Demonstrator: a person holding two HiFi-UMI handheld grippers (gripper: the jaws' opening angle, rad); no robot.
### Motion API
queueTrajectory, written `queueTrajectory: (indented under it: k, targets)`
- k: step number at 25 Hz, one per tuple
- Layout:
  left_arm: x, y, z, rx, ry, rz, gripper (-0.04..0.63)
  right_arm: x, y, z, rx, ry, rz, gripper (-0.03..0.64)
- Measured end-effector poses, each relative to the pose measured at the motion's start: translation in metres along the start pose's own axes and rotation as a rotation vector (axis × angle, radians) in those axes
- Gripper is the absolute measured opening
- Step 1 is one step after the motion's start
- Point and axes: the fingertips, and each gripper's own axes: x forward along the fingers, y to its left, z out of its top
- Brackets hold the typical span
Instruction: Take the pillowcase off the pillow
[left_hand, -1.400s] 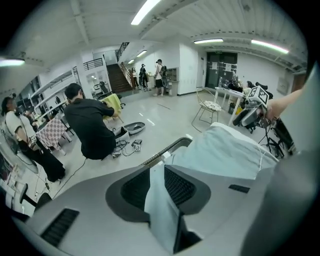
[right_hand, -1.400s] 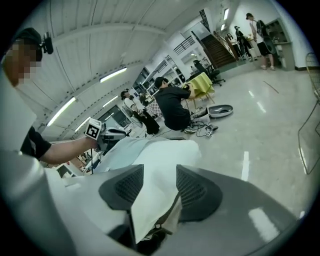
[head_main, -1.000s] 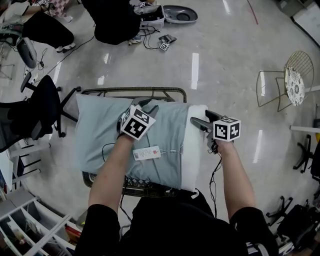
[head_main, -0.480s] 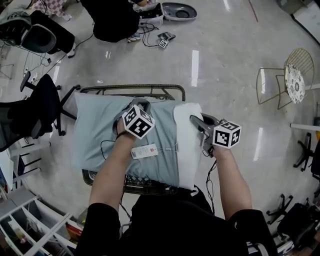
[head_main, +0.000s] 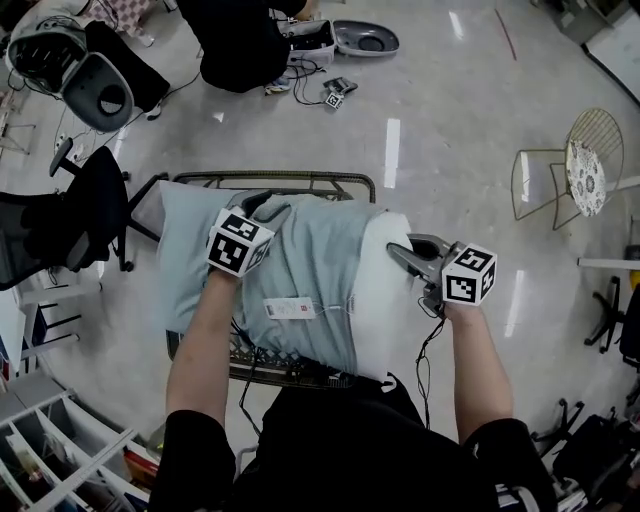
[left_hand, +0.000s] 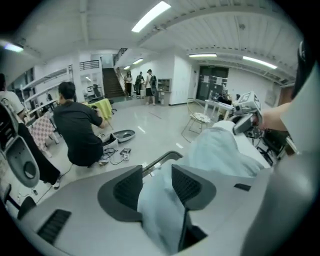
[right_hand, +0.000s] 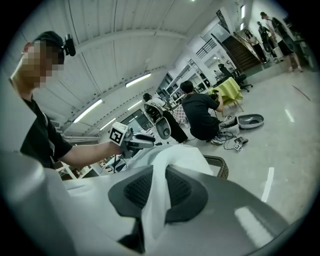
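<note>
Jaws first: those of the right gripper (right_hand: 159, 192) have just been closing and pinch a fold of the white pillow (head_main: 385, 290) at its bared end. Those of the left gripper (left_hand: 156, 184) have just been opening and stand apart, with the pale blue pillowcase (head_main: 310, 255) running loosely through the gap rather than clamped. That reads as a re-grip in the middle of the peel: one tool anchors the pillow while the other frees itself for a fresh hold. The pillowcase covers most of the pillow, which lies across a dark frame (head_main: 270, 182), so the task looks less than half done (a judgement, not a measure). Next, the left gripper should bite the cloth farther toward the closed end and draw it away from the right one, whose pinch must hold or the pillow will simply follow. Only the head view shows how much white is bared, and the label (head_main: 291, 310) on the cloth. Only the gripper views show what sits between the pads.
</note>
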Motion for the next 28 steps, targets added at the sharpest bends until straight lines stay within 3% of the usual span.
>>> queueTrajectory:
  k: [3, 9, 11, 13, 15, 25, 28]
  targets:
    - [-0.007, 0.022, -0.008, -0.010, 0.037, 0.056, 0.187, -0.009, 0.013, -0.002, -0.018, -0.024, 0.021, 0.058]
    - [0.006, 0.013, -0.038, 0.030, 0.170, 0.020, 0.177, -0.016, 0.036, 0.004, -0.063, -0.061, 0.010, 0.051]
    - [0.004, 0.010, -0.044, 0.101, 0.224, 0.055, 0.008, -0.018, 0.038, 0.006, -0.068, -0.077, -0.021, 0.049]
    - [-0.003, 0.013, -0.049, 0.214, 0.277, 0.132, 0.006, -0.023, 0.037, 0.009, -0.063, -0.097, -0.057, 0.048]
    - [-0.015, 0.029, -0.057, 0.277, 0.313, 0.216, 0.005, -0.030, 0.034, 0.015, -0.047, -0.127, -0.083, 0.048]
    - [-0.063, 0.082, -0.081, 0.297, 0.326, 0.325, 0.005, -0.065, 0.016, 0.033, -0.018, -0.205, -0.162, 0.038]
    - [-0.073, 0.090, -0.087, 0.253, 0.310, 0.339, 0.005, -0.067, 0.010, 0.033, 0.045, -0.247, -0.153, 0.025]
